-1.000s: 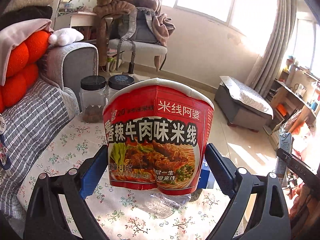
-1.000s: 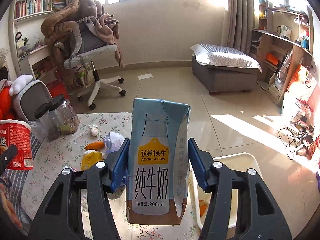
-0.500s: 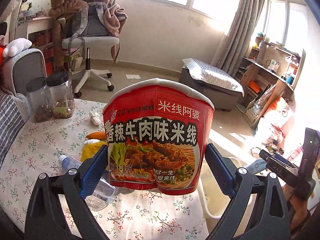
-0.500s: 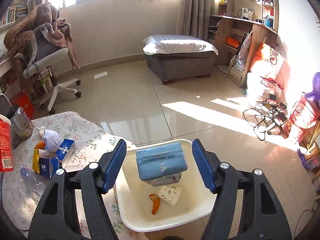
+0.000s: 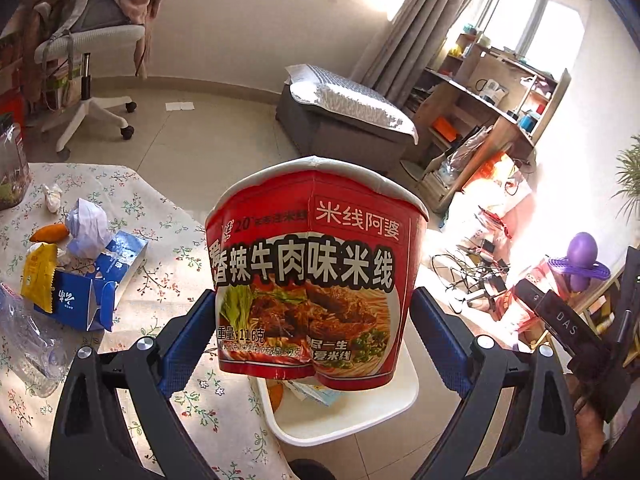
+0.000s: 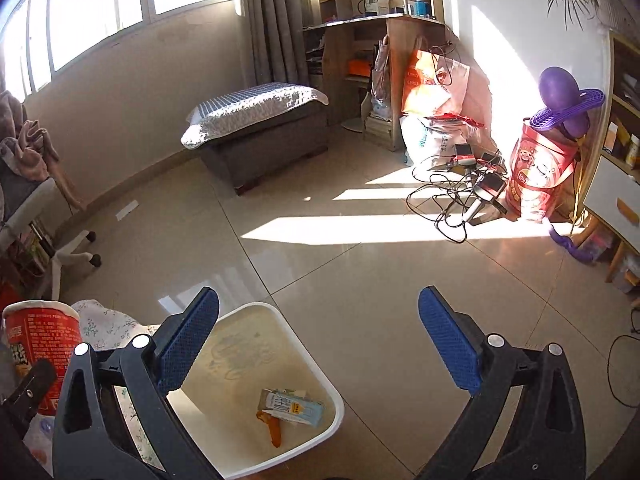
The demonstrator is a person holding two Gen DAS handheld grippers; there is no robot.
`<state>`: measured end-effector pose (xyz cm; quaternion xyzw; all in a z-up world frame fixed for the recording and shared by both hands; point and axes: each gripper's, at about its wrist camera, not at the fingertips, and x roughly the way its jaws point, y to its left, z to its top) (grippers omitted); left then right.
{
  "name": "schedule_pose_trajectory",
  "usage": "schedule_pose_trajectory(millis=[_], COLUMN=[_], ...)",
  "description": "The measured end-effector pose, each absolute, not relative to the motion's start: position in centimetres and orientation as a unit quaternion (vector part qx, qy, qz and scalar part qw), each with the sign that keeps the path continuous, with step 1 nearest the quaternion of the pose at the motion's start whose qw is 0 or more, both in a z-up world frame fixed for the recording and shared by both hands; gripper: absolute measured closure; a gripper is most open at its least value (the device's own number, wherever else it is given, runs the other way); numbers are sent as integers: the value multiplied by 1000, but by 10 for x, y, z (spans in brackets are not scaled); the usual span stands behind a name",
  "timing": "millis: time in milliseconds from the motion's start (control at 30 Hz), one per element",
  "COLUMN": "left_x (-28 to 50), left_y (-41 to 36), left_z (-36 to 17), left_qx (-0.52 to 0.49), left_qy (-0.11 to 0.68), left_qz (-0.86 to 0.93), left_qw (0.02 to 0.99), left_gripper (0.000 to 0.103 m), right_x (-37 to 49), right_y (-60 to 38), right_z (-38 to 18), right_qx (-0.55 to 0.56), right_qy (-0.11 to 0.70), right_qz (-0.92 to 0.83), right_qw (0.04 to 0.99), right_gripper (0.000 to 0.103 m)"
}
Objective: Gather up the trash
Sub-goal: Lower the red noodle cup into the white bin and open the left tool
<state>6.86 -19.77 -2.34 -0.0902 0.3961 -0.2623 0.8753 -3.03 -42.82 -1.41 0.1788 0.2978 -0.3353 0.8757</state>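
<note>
Inspection of the two wrist views found the left gripper (image 5: 312,336) clamped on a red instant-noodle cup (image 5: 316,276), blue pads pressed against both flanks of its lower half. The cup was held upright, rim uppermost, and hung over the near edge of the white bin (image 5: 348,420) standing on the floor just beside the table (image 5: 168,216). That position appeared chosen so the cup would fall inside the bin on release; it had not yet been let go.

The right gripper (image 6: 320,344) stood with its jaws opening to full spread and nothing between them. It was aimed past the bin's far side toward bare floor tiles. Below it, a milk carton (image 6: 294,406) lay on its side at the bottom of the bin, touching an orange scrap (image 6: 272,428).

Trash left on the floral tablecloth included a blue box (image 5: 96,280), a yellow wrapper (image 5: 40,276), crumpled paper (image 5: 86,226), an orange piece (image 5: 50,233) and a clear plastic bottle (image 5: 28,344), grouped near the table's bin-side edge.

Judgement: collection was partly done, with the cup's drop the step in hand. The cup's width against the bin mouth left fair margin, though its offset toward the table side warranted care.
</note>
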Motion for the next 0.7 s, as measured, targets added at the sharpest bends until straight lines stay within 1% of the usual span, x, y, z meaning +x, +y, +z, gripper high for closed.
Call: schedule_pose_trajectory(millis=[167, 333, 467, 700], left_x=[74, 80, 80, 81], left_y=[-227, -248, -246, -228], left_z=[-33, -47, -54, -49], left_qx=[-92, -94, -93, -68], left_qy=[416, 451, 467, 457], left_qz=[-285, -294, -287, -254], left_qw=[859, 837, 831, 850], left_gripper=[9, 8, 8, 8], right_x=[-39, -39, -38, -29], right_y=[-437, -441, -440, -427], right_z=[-12, -11, -11, -11], right_qx=[178, 181, 180, 170], right_qy=[288, 286, 286, 294], right_qz=[-351, -352, -348, -336], right_qw=[873, 873, 874, 879], right_gripper=[7, 7, 7, 7])
